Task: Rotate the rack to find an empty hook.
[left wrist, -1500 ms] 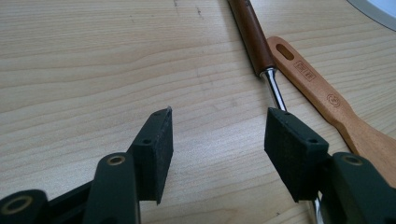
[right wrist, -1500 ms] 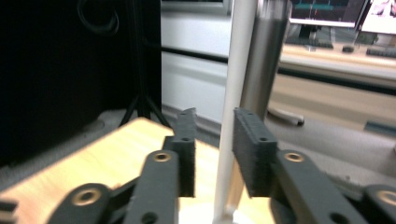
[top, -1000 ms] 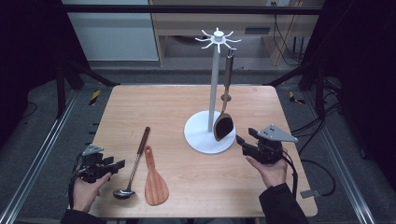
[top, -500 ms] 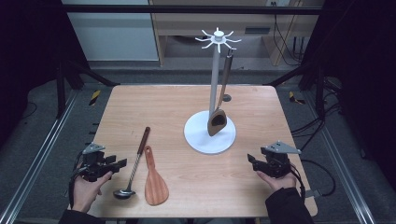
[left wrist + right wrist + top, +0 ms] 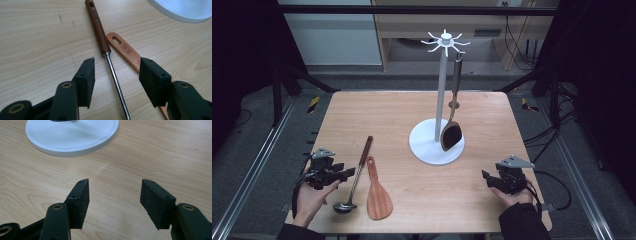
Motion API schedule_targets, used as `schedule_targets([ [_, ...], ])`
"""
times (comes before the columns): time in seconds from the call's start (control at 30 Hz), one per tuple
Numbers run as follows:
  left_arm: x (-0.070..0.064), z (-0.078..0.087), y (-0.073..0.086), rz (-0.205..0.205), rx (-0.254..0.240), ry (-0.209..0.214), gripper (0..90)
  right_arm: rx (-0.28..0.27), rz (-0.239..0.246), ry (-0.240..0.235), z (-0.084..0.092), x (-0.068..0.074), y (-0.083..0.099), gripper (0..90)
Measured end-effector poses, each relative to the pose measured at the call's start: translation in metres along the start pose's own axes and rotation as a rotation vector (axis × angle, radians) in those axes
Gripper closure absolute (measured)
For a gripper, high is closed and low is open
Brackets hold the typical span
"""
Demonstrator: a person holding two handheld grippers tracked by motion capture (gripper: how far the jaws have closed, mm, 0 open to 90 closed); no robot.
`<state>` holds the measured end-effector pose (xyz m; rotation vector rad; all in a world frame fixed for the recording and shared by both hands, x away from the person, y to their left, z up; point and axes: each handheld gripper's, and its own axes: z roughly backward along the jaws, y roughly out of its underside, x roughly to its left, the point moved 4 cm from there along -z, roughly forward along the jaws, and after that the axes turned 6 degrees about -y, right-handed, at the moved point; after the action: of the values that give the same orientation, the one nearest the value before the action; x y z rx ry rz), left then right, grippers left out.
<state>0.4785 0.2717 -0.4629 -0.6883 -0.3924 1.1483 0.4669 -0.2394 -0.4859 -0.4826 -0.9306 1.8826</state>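
A ladle (image 5: 360,167) with a brown handle and a wooden rice paddle (image 5: 377,197) lie side by side at the table's front left. My left gripper (image 5: 348,172) is open just left of them. In the left gripper view its jaws (image 5: 117,60) straddle the ladle's metal shaft (image 5: 115,80) without touching it, and they have just been closing. The paddle's handle (image 5: 125,51) lies by the right jaw. A dark spatula (image 5: 451,135) hangs from the white hook stand (image 5: 440,100). My right gripper (image 5: 486,177) rests open at the front right; its jaws (image 5: 115,181) have just been closing slightly, with nothing between them.
The stand's round white base (image 5: 72,140) lies ahead and left of the right gripper, with bare wood between them. The table (image 5: 412,107) is ringed by metal frame rails (image 5: 257,165). Cables trail off its right side (image 5: 557,185).
The right hand has dropped from beside the stand's base to the table's front right edge. The hanging spatula has swung and turned. The left gripper has barely shifted.
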Motion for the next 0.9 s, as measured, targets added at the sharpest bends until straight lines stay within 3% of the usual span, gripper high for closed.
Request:
schedule_targets([
  [0.3,-0.005,-0.018,-0.005,-0.034,0.099,-0.033,49.9,-0.003,0.011,0.009,0.000,-0.001,0.000,43.8],
  [0.6,-0.004,-0.036,0.001,-0.009,0.199,-0.060,55.1,0.001,0.023,0.006,0.000,-0.001,-0.001,45.3],
  [0.9,-0.008,-0.047,0.006,-0.029,0.278,-0.064,64.2,0.006,0.025,0.001,0.000,-0.001,-0.001,46.5],
])
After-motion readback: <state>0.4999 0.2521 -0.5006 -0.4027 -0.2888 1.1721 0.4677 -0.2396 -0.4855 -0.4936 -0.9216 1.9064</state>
